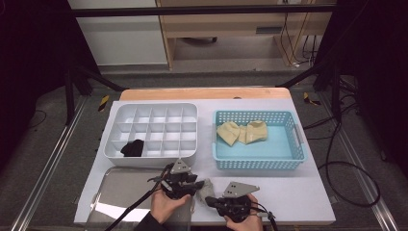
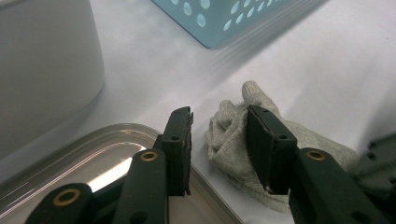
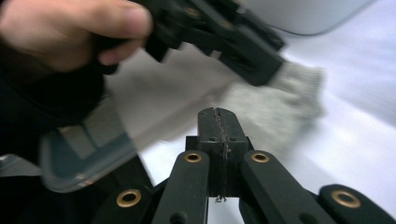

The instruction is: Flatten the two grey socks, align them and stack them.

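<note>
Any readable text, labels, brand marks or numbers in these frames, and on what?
None readable.
The blue basket, the white divided tray, the metal tray, the grey sock and both grippers' black jaws bear no visible print.

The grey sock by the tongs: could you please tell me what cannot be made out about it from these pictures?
- High view: the grey sock is small and half hidden by the left tongs.
- Left gripper view: its near end is covered by the right-hand jaw; whether the pads press it is unclear.
- Right gripper view: the sock is blurred, and the left tongs cover its top.
- Whether the shut right tongs pinch any of it is unclear.
</note>
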Motion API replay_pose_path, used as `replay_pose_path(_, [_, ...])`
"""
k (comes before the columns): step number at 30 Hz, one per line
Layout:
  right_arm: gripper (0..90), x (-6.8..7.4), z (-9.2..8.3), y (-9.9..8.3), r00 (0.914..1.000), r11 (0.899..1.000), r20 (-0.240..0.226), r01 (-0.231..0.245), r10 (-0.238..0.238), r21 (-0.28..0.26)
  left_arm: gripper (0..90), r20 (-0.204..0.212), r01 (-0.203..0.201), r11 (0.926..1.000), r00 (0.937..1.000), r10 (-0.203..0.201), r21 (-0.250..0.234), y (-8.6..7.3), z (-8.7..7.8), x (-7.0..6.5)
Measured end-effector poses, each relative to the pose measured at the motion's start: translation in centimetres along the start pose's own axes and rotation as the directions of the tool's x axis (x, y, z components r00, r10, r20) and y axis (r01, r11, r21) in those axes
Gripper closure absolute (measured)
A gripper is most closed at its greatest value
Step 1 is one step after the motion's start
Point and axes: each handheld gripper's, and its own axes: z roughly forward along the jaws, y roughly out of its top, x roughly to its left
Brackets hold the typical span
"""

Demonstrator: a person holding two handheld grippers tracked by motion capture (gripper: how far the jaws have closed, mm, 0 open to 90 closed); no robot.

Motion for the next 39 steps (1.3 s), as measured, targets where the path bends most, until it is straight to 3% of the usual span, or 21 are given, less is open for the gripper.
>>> replay_pose_path(3, [90.0, 0.8, 1.1, -0.3, 0.9996, 1.0, -0.025, 0.013, -0.012, 0.024, 60.6, -0.003, -0.001, 1.0, 1.0, 0.001, -0.004, 0.0, 0.0, -0.1])
replay_pose_path(6, [90.0, 0.6, 1.6, -0.6, 0.9997, 0.998, 0.022, 0.011, -0.013, 0.064, 60.7, 0.0, -0.002, 1.0, 1.0, 0.002, -0.003, -0.1, -0.1, -0.1])
replay_pose_path(11, [90.0, -0.5, 0.2, -0.7, 0.9943, 0.999, 0.106, -0.002, -0.003, 0.049, 61.1, 0.016, 0.017, 0.9999, 0.9997, -0.017, 0.001, -0.3, -0.3, 0.0])
replay_pose_path(14, [90.0, -1.3, -0.5, -0.7, 0.9909, 0.999, 0.133, -0.024, 0.02, 0.032, 61.2, 0.016, 0.018, 0.9998, 0.9997, -0.018, -0.001, -0.5, -0.4, -0.3])
replay_pose_path(17, [90.0, -1.4, -0.8, -0.6, 0.9915, 0.999, 0.128, -0.028, 0.025, 0.021, 61.7, 0.007, 0.019, 0.9998, 0.9998, -0.019, -0.007, -0.6, -0.5, -0.5])
replay_pose_path(19, [90.0, -1.3, -1.3, -0.3, 0.9947, 0.999, 0.095, -0.037, 0.039, -0.029, 61.7, 0.002, 0.019, 0.9997, 0.9998, -0.019, -0.012, -0.7, -0.5, -0.6])
replay_pose_path(21, [90.0, -1.2, -1.4, 0.1, 0.9944, 0.997, 0.097, -0.035, 0.042, -0.069, 61.7, -0.001, 0.019, 0.9997, 0.9998, -0.019, -0.015, -0.8, -0.6, -0.6])
replay_pose_path(23, [90.0, -1.4, -0.9, 0.1, 0.9904, 0.998, 0.129, -0.042, 0.048, -0.05, 61.5, 0.001, 0.019, 0.9996, 0.9998, -0.019, -0.018, -0.8, -0.6, -0.6])
replay_pose_path(28, [90.0, -2.0, -0.3, -0.7, 0.9901, 0.997, 0.122, -0.066, 0.069, -0.028, 58.8, 0.026, 0.044, 0.997, 0.9988, -0.042, -0.063, -0.5, -1.1, -0.6])
replay_pose_path(31, [90.0, -1.9, -0.3, -0.7, 0.9906, 0.998, 0.121, -0.062, 0.064, -0.023, 57.1, 0.031, 0.036, 0.9941, 0.999, -0.033, -0.102, -0.1, -1.5, -1.0])
replay_pose_path(37, [90.0, -1.9, -0.3, -0.9, 0.9917, 0.998, 0.113, -0.06, 0.062, -0.021, 52.9, 0.045, 0.048, 0.9958, 0.998, -0.045, -0.078, 0.0, -0.9, -1.1])
replay_pose_path(39, [90.0, -1.9, -0.3, -0.9, 0.9925, 0.998, 0.106, -0.059, 0.061, -0.018, 51.7, 0.039, 0.049, 0.9976, 0.9981, -0.047, -0.05, -0.1, -0.5, -1.1])
